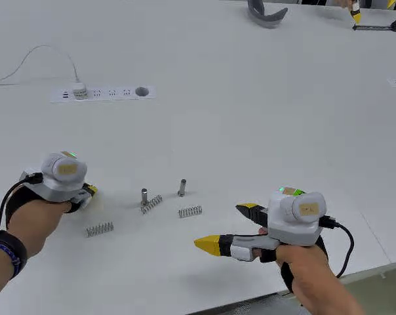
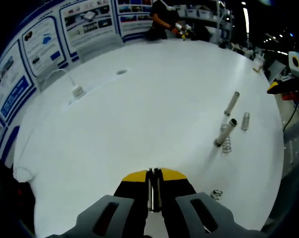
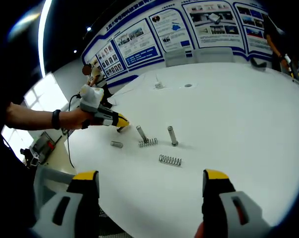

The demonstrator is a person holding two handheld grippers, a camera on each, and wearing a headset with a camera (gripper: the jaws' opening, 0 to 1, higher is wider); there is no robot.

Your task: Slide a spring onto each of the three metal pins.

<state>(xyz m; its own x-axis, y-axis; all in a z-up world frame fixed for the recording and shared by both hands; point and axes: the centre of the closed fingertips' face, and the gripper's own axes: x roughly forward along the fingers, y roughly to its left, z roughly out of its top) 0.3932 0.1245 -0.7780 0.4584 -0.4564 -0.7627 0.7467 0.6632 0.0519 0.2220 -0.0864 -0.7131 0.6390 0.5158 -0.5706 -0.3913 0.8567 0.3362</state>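
Two metal pins stand upright on the white table, one [image 1: 144, 195] to the left and one [image 1: 182, 187] to the right. One spring [image 1: 151, 204] lies against the left pin's foot. A second spring [image 1: 190, 211] lies just in front of the right pin, and a third spring [image 1: 99, 229] lies further left. My left gripper [image 1: 91, 191] is low over the table, left of the pins. In the left gripper view its jaws [image 2: 153, 173] are shut on a thin grey metal pin [image 2: 153, 194]. My right gripper [image 1: 227, 226] hovers right of the springs, open and holding nothing.
A white power strip [image 1: 103, 94] with a plugged-in charger and cable lies at the far left of the table. A grey curved object [image 1: 267, 13] and another person's gripper [image 1: 355, 13] are at the far edge. The table's front right edge [image 1: 375, 262] is close to my right hand.
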